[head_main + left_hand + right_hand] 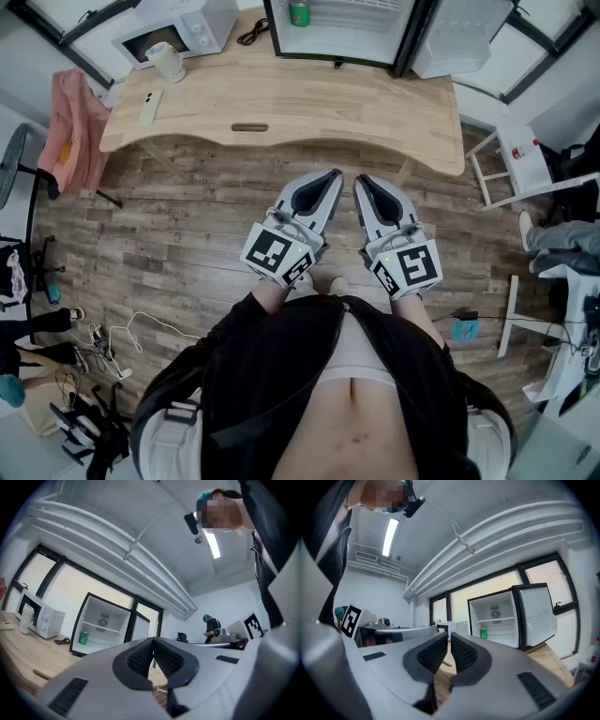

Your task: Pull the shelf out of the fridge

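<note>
Left gripper and right gripper, both clenched empty, sit well short of the shelf (edge crosswise, neither nearer) straight ahead inside the fridge.

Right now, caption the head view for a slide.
Left gripper and right gripper, shut and empty, face the open fridge on the table.

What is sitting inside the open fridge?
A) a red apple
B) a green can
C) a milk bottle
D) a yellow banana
B: a green can stands on the floor of the open fridge, below its shelf, and no other food or drink shows in there.
</note>
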The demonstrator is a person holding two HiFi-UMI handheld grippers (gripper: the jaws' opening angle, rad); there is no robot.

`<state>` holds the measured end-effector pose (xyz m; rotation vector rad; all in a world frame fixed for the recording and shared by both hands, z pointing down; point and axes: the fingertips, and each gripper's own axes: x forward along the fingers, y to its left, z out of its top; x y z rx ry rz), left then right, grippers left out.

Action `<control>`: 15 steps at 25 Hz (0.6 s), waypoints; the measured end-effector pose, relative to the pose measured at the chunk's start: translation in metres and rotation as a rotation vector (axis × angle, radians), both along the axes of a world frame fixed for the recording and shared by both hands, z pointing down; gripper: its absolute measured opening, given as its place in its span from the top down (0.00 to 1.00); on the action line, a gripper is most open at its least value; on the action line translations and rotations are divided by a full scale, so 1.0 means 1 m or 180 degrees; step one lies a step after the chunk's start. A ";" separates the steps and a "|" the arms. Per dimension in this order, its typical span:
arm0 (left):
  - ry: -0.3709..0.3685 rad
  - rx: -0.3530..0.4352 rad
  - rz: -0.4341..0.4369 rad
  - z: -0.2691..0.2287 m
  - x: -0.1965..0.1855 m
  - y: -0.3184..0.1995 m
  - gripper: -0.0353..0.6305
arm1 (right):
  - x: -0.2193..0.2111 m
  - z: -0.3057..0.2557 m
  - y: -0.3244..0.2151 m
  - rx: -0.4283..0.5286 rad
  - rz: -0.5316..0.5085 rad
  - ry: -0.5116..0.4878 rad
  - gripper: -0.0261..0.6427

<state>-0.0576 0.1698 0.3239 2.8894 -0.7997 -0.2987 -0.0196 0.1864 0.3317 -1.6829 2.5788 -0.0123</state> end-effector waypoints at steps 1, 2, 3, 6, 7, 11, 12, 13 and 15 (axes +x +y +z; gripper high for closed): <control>-0.0002 -0.0007 0.0000 0.001 0.000 0.000 0.94 | 0.000 0.000 0.000 0.0006 -0.0002 0.0002 0.90; -0.0005 -0.0012 0.0001 0.001 0.000 0.000 0.94 | -0.001 -0.001 0.000 0.0012 -0.0003 0.0003 0.90; -0.0008 -0.0015 0.0002 0.001 0.000 0.000 0.94 | -0.001 -0.001 0.000 0.0015 -0.0003 0.0002 0.90; -0.0002 -0.0012 0.0006 0.001 -0.001 0.000 0.94 | -0.001 -0.001 0.000 0.0013 0.0007 -0.0026 0.90; -0.0004 -0.0012 0.0006 0.001 -0.001 0.000 0.94 | -0.001 -0.001 0.000 0.0011 0.0014 -0.0030 0.90; -0.0013 -0.0017 0.0015 0.002 0.001 0.003 0.94 | 0.002 0.000 0.002 -0.0010 0.0022 -0.0033 0.90; -0.0015 -0.0011 0.0012 0.002 0.001 0.003 0.94 | 0.002 0.000 0.003 -0.0017 0.0017 -0.0040 0.90; -0.0017 -0.0002 0.0005 0.002 0.001 0.004 0.94 | 0.001 -0.001 0.004 -0.0018 0.0012 -0.0046 0.90; -0.0013 0.0002 -0.0007 0.001 0.000 0.006 0.94 | 0.001 -0.005 0.006 0.0007 -0.0001 -0.0048 0.90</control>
